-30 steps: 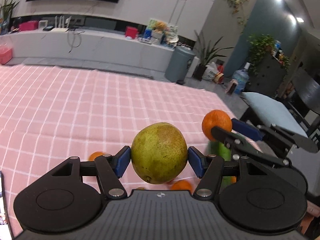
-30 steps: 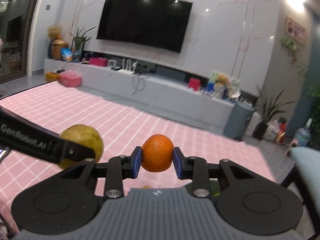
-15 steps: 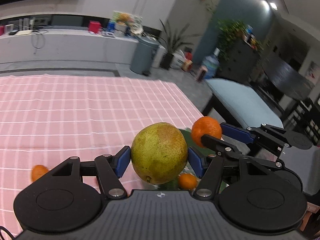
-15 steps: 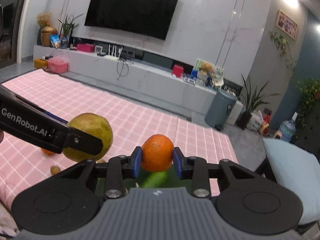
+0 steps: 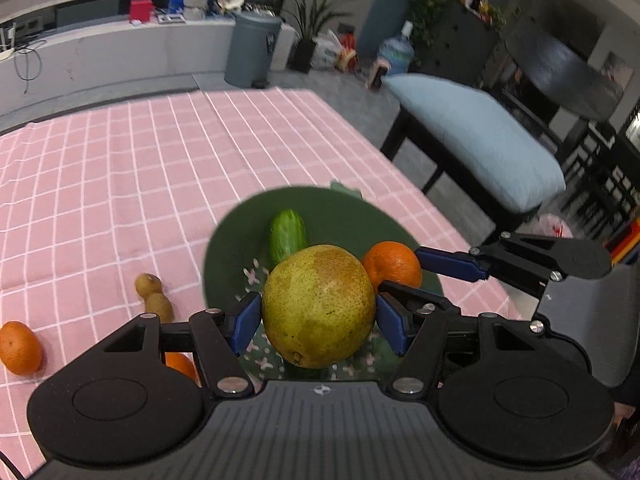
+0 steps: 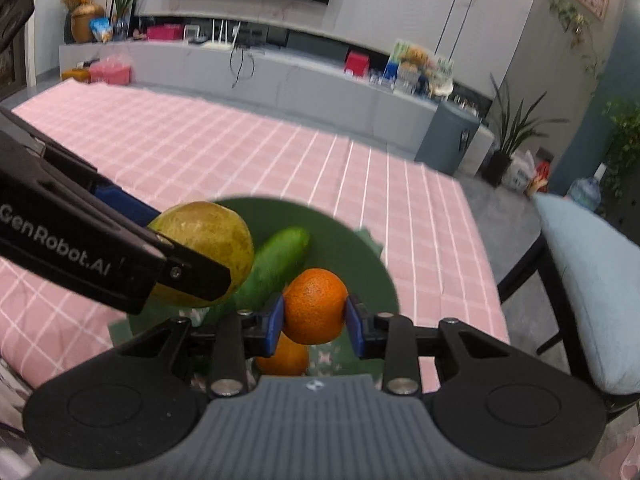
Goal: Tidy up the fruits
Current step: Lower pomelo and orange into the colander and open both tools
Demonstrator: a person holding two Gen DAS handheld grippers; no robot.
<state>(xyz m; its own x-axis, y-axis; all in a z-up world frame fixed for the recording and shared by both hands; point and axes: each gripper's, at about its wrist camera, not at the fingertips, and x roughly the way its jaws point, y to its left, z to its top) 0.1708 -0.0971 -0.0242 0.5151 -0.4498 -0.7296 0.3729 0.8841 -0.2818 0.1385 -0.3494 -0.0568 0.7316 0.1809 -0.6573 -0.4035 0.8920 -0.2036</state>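
Note:
My left gripper is shut on a yellow-green pear and holds it above the dark green plate. My right gripper is shut on an orange above the same plate, close to the right of the pear. A green cucumber lies on the plate. A second orange sits on the plate under my right gripper. The held orange also shows in the left wrist view.
On the pink checked cloth left of the plate lie two small brown fruits and an orange; another orange is half hidden under my left finger. A chair with a pale blue cushion stands past the table's right edge.
Both grippers have swung right and tipped down with their fruit; the green plate, cucumber and loose fruit have come into view below them. Both grips are unchanged.

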